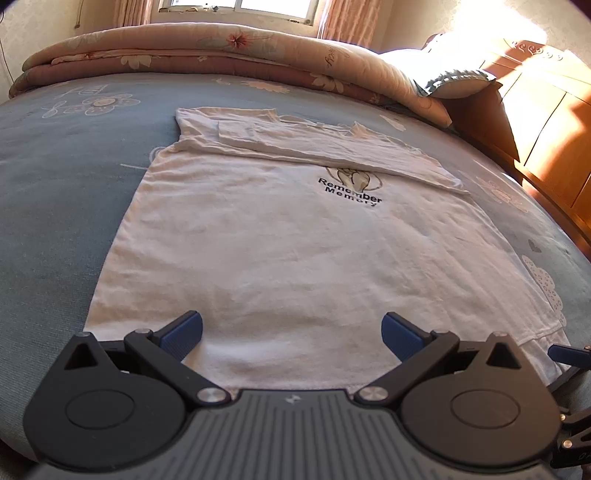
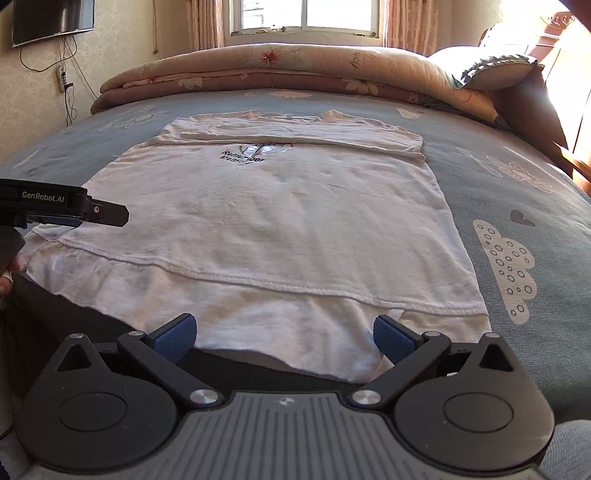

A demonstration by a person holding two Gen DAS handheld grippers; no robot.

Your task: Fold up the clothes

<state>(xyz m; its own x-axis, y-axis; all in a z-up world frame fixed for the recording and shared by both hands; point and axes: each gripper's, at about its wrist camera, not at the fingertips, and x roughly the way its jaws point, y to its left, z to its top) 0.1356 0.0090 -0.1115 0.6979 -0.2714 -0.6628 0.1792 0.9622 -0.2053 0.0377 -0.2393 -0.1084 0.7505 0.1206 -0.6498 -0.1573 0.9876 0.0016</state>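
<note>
White cotton T-shirt [image 1: 288,236] lies flat on the blue bedsheet [image 1: 55,192], filling the middle of both views. Fabric soft and finely wrinkled. Both sleeves are folded inward across the chest, forming a band along the upper part of the shirt; a black "Remember Memory" print [image 1: 350,192] shows just below that band. In the right wrist view the stitched bottom hem [image 2: 258,277] crosses the lower middle of the frame, with a second layer of cloth reaching nearer the camera, past it.

Left gripper [image 1: 291,336]: jaws wide apart, ribbed blue pads [image 1: 183,338] low over the near hem at bottom centre, nothing between them. Contact with the cloth cannot be told.

Right gripper [image 2: 284,338]: jaws likewise spread, holding nothing, at the shirt's near edge, bottom centre.

The sheet is woven, printed with pale flowers and a dotted cloud [image 2: 506,266] at right of frame. Bare sheet runs along both sides of the shirt.

A folded, quilted floral comforter [image 2: 288,70] lies across the top of the frame beyond the collar. A pillow [image 2: 495,72] sits at upper right, against an orange wooden headboard [image 1: 546,140]. A window [image 2: 306,16] is at top centre and a wall-mounted TV [image 2: 51,20] at upper left.
</note>
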